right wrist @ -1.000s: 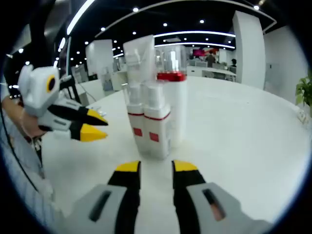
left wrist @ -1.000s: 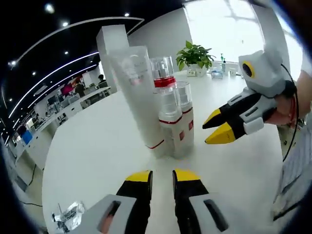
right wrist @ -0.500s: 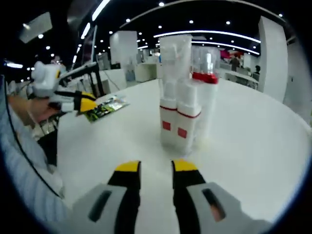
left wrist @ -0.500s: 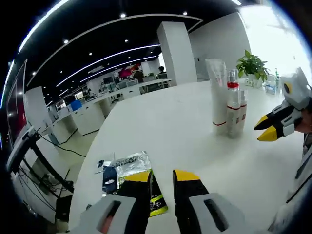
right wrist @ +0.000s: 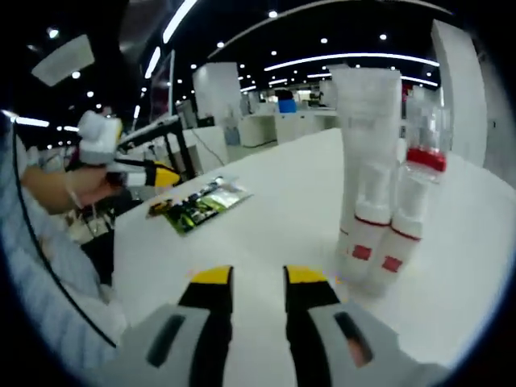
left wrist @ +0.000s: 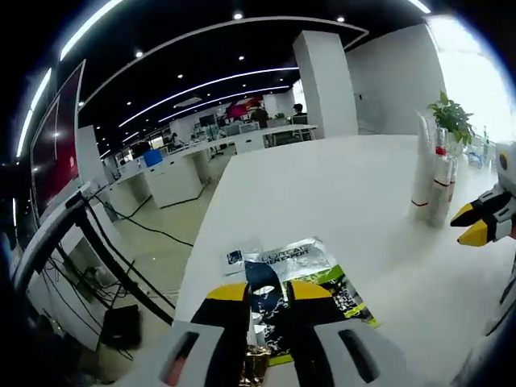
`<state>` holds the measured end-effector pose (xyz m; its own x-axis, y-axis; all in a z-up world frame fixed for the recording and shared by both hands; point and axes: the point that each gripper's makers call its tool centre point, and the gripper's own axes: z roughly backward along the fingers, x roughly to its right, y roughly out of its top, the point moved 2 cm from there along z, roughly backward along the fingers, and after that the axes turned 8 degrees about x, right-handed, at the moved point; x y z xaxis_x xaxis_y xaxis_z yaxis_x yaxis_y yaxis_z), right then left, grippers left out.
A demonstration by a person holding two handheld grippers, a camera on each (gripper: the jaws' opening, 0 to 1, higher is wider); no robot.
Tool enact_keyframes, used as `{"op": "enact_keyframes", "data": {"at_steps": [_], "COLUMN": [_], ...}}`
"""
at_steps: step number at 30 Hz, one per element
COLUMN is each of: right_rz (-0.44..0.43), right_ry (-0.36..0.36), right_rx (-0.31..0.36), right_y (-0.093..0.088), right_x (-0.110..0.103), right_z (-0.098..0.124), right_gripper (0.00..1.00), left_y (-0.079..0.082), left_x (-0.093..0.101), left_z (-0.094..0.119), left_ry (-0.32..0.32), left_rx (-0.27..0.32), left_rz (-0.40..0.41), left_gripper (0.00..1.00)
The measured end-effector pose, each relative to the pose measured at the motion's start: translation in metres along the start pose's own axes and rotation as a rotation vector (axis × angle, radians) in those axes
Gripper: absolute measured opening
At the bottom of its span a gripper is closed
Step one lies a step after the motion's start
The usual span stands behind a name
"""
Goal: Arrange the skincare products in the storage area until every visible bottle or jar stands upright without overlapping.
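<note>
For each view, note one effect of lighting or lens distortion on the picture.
Left gripper view: window glare washes out the bottles and plant at right; ceiling light strips bow into arcs. Right gripper view: the tall tube looks soft and bright, and the table edge curves.

I see a tall white tube [right wrist: 368, 137] standing upright on the white surface [right wrist: 266, 226], two small white pump bottles [right wrist: 379, 242] with red bands upright just in front of it, a clear red-collared bottle [right wrist: 423, 165] upright beside the tube, cluster tight, contact unclear
</note>
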<state>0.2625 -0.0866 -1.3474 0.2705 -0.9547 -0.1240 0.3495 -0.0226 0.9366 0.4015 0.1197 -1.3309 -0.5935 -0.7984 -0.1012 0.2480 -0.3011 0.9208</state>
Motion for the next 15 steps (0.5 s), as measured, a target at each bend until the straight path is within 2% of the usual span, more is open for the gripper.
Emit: {"op": "enact_keyframes", "data": {"at_steps": [3, 5, 6, 7, 9, 11, 13, 15], "right_rz": [-0.047, -0.036, -0.043, -0.052, -0.105, -0.135, -0.097, -0.082], "right_ry": [0.052, 0.065, 0.072, 0.07, 0.062, 0.074, 0.086, 0.088], "right_rx": [0.001, 0.0, -0.004, -0.009, -0.011, -0.007, -0.041, -0.058], "right_y": [0.003, 0.004, 0.003, 0.003, 0.006, 0.012, 0.011, 0.012], "right_x": [-0.017, -0.024, -0.029, -0.031, -0.039, -0.05, -0.056, -0.058], "right_z": [-0.02, -0.03, -0.042, -0.045, -0.059, -0.078, -0.093, -0.102], "right_gripper": [0.23, 0.23, 0.23, 0.23, 0.23, 0.23, 0.23, 0.23], "left_y": [-0.015, -0.018, -0.022, -0.024, -0.031, -0.033, -0.037, -0.04], "left_x": [-0.009, -0.012, -0.013, -0.013, -0.012, -0.011, -0.01, -0.011], "left_z": [-0.004, -0.007, -0.009, -0.009, -0.01, -0.014, -0.017, -0.019], "left_ry": [-0.021, -0.038, -0.066, -0.073, -0.119, -0.162, -0.178, -0.178], "left_rx": [-0.046, -0.047, -0.053, -0.063, -0.122, -0.144, -0.172, -0.193], "left_rz": [0.08, 0.124, 0.135, 0.135, 0.105, 0.097, 0.147, 0.159], "left_gripper": [0.19, 0.2, 0.2, 0.2, 0.2, 0.2, 0.2, 0.2]}}
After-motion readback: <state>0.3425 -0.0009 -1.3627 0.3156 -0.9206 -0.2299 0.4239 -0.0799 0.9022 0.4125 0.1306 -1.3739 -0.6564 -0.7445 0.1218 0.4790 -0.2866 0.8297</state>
